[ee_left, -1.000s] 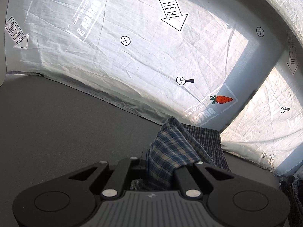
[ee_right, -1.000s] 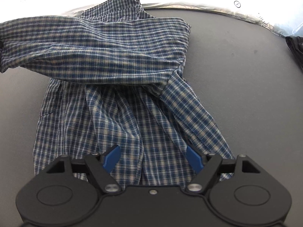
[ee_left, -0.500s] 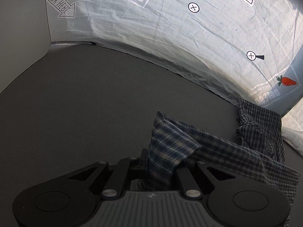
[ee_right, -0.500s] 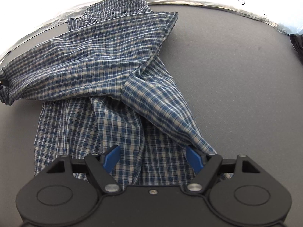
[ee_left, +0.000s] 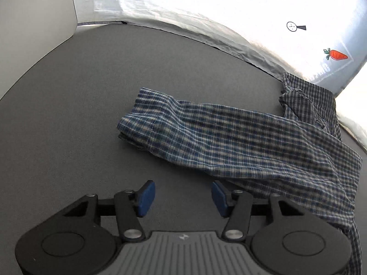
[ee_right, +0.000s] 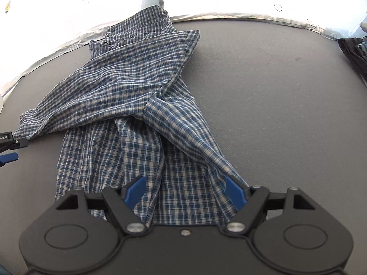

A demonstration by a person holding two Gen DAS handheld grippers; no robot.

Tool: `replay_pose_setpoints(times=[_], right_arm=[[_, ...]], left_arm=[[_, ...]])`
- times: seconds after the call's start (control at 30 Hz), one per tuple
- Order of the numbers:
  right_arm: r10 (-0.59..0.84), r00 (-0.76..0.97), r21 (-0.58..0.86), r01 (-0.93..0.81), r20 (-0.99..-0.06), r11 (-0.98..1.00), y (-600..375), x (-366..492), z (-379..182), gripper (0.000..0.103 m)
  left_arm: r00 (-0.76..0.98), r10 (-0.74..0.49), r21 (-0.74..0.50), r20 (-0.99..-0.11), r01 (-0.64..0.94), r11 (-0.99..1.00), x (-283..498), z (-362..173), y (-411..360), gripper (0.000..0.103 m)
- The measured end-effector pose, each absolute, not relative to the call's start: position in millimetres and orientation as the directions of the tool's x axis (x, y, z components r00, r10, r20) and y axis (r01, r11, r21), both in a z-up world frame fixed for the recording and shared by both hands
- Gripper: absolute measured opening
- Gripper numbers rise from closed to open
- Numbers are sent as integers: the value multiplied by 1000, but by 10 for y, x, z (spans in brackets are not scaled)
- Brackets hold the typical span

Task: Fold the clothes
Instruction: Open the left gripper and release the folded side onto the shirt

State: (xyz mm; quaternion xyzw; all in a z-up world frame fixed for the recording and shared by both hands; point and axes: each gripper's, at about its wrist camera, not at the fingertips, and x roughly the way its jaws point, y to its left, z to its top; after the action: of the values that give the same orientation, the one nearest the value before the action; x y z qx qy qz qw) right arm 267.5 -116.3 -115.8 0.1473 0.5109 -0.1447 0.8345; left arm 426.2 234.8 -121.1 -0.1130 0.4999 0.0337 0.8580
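Observation:
A blue and white plaid shirt (ee_right: 128,105) lies on the dark grey table (ee_right: 263,91), collar at the far edge. One sleeve (ee_left: 206,133) lies folded across the body, its cuff pointing left in the left wrist view. My left gripper (ee_left: 182,198) is open and empty, just short of the sleeve, over bare table. Its tip also shows at the left edge of the right wrist view (ee_right: 9,151). My right gripper (ee_right: 185,190) is open over the shirt's lower hem, with cloth between the blue pads but not clamped.
A white printed sheet (ee_left: 229,18) with arrows and carrot marks forms the backdrop behind the table. A dark pile of other clothes (ee_right: 354,52) lies at the table's far right edge. A pale wall panel (ee_left: 34,18) stands at the left.
My left gripper has opened and let go of the sleeve cuff, which now lies flat across the shirt. The left gripper has pulled back from it. The right gripper stays open over the hem.

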Motion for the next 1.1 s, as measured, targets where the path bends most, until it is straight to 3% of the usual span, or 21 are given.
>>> replay_pose_setpoints(times=[0.57,0.93,1.1], right_arm=[[-113,454,73,373,-884,925,-1565,1682,-1281,78],[-105,384,13,293,-917,956,-1605,1361,-1655,78],[-175,376,-72,272,-910,960,-1621,1273,-1747,78]], left_arm=[[356,-116,-93,-927,79,993,2389,-1373,1097,62],[336,-58,-51,-940,31,998,2004,-1444,1058,73],[347,-24,-14,-938,30,999,1961,-1473,1030,81]])
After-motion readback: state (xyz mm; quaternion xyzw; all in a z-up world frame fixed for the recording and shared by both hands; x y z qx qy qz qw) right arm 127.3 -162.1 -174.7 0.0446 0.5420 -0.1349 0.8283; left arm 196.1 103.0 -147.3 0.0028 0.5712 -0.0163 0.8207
